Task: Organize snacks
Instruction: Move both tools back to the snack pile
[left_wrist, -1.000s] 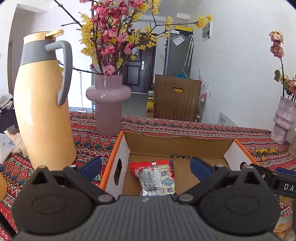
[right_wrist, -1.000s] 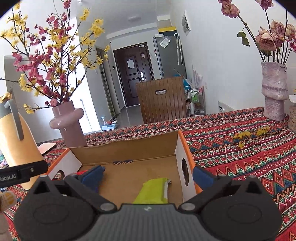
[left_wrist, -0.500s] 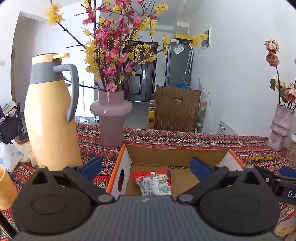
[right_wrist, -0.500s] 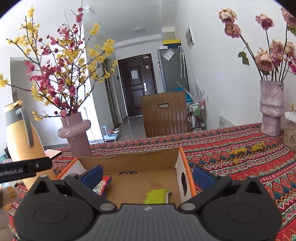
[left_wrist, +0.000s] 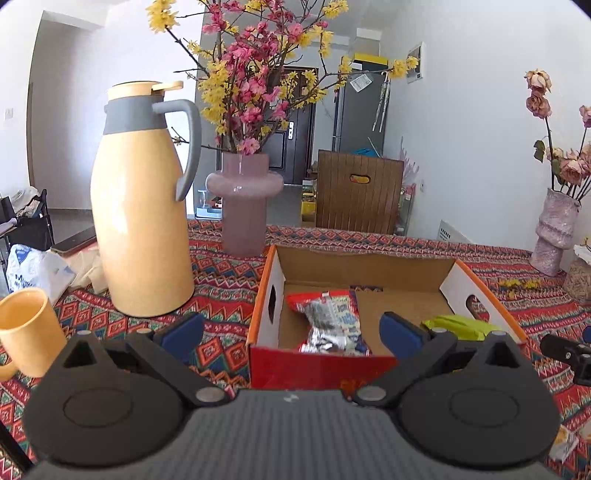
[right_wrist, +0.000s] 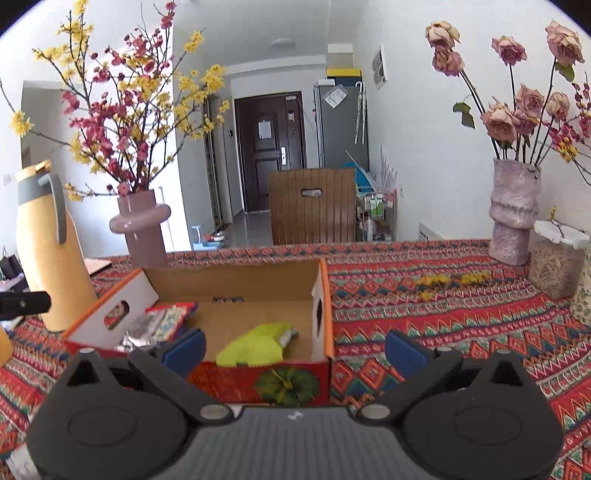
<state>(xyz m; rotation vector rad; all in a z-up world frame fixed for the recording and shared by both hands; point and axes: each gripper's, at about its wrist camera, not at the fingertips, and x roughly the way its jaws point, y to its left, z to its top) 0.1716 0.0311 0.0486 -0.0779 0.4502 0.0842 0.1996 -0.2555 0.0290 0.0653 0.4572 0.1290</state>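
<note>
Nearest to each camera are the grippers themselves. The left gripper (left_wrist: 291, 332) has its blue-padded jaws spread wide with nothing between them, in front of the near wall of the cardboard box (left_wrist: 321, 367). The right gripper (right_wrist: 293, 345) is likewise spread wide and empty, facing the same box (right_wrist: 258, 380) from its near right corner.

The box sits open-topped on the patterned tablecloth (right_wrist: 424, 314). Inside it, on the left, lies a red and silver snack packet (left_wrist: 328, 321), also seen from the right wrist (right_wrist: 155, 325). On the right of the box floor lies a lime-green snack packet (right_wrist: 258, 345), partly hidden behind the left gripper's right finger in the left wrist view (left_wrist: 458, 326).

Left of the box stands a yellow mug (left_wrist: 26, 332), and beyond it a tall yellow thermos jug (left_wrist: 140, 221). Farther back is a pink vase (left_wrist: 243, 206) of blossom branches. At the far right stands a textured vase (right_wrist: 513, 218) of dried roses, with a lidded jar (right_wrist: 554, 266) just beside it.
</note>
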